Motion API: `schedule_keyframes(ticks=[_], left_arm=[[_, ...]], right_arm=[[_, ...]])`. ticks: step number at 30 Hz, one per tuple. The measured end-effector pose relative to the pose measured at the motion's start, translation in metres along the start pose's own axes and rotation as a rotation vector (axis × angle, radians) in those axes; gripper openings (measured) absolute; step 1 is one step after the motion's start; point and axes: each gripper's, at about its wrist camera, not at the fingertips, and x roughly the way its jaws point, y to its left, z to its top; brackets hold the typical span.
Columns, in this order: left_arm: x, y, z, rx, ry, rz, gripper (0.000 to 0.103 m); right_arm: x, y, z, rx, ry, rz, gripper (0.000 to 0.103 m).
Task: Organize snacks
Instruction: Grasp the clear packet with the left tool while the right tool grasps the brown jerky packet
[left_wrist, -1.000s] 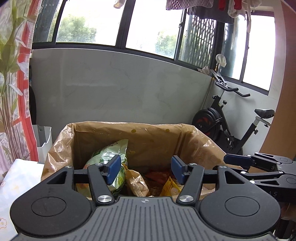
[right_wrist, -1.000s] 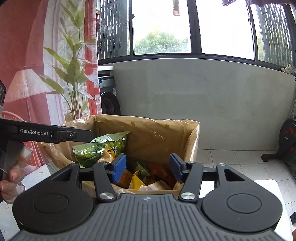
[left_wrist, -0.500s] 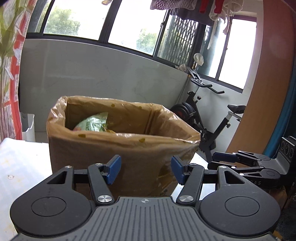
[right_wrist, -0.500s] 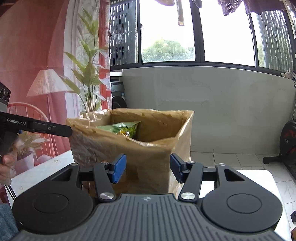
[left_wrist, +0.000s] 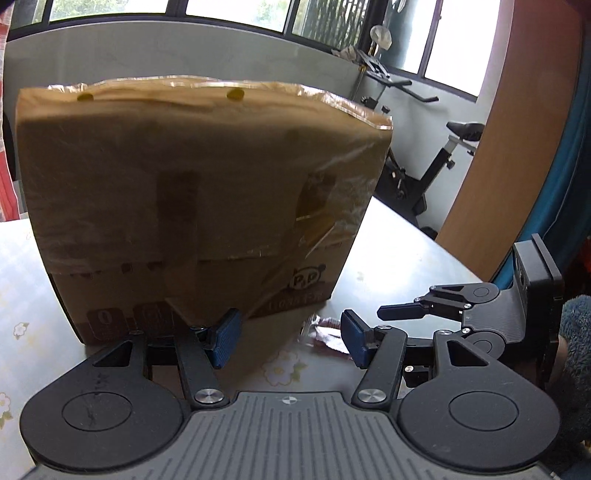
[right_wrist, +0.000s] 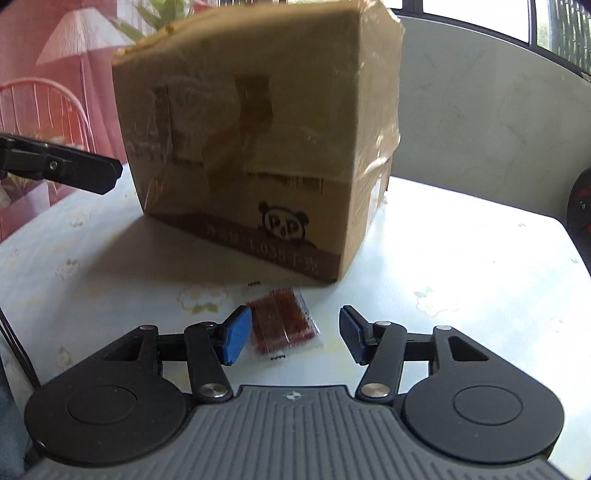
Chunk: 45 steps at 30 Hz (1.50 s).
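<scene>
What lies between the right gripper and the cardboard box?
In the right wrist view, a small red snack packet lies on the tablecloth between the right gripper and cardboard box.

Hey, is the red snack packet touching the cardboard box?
Apart. The right wrist view shows the red snack packet lying flat with a strip of bare tablecloth between it and the cardboard box.

A clear-wrapped red snack packet (right_wrist: 282, 320) is lying flat just before a tape-wrapped cardboard box (right_wrist: 258, 133) that is standing upright.
</scene>
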Motion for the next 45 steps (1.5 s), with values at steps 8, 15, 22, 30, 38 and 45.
schedule_keyframes(ticks=[8,15,22,30,38,45], left_arm=[[0.043,0.006,-0.009,-0.020,0.089,-0.008,0.061],[0.061,0.009,-0.016,-0.038,0.122,-0.024,0.061],[0.083,0.012,-0.020,-0.045,0.157,-0.030,0.061],[0.102,0.013,-0.025,-0.056,0.179,-0.021,0.053],[0.104,0.014,-0.030,-0.074,0.172,-0.041,0.051],[0.102,0.010,-0.037,-0.077,0.163,-0.052,0.051]], right_arm=[[0.021,-0.001,-0.012,-0.039,0.040,0.004,0.072],[0.028,0.000,-0.011,-0.042,0.035,0.039,0.065],[0.027,0.010,-0.011,-0.075,0.030,0.085,0.051],[0.025,0.029,-0.015,-0.138,0.014,0.145,0.051],[0.026,0.034,-0.017,-0.154,0.001,0.162,0.051],[0.033,0.045,-0.016,-0.194,-0.011,0.172,0.051]])
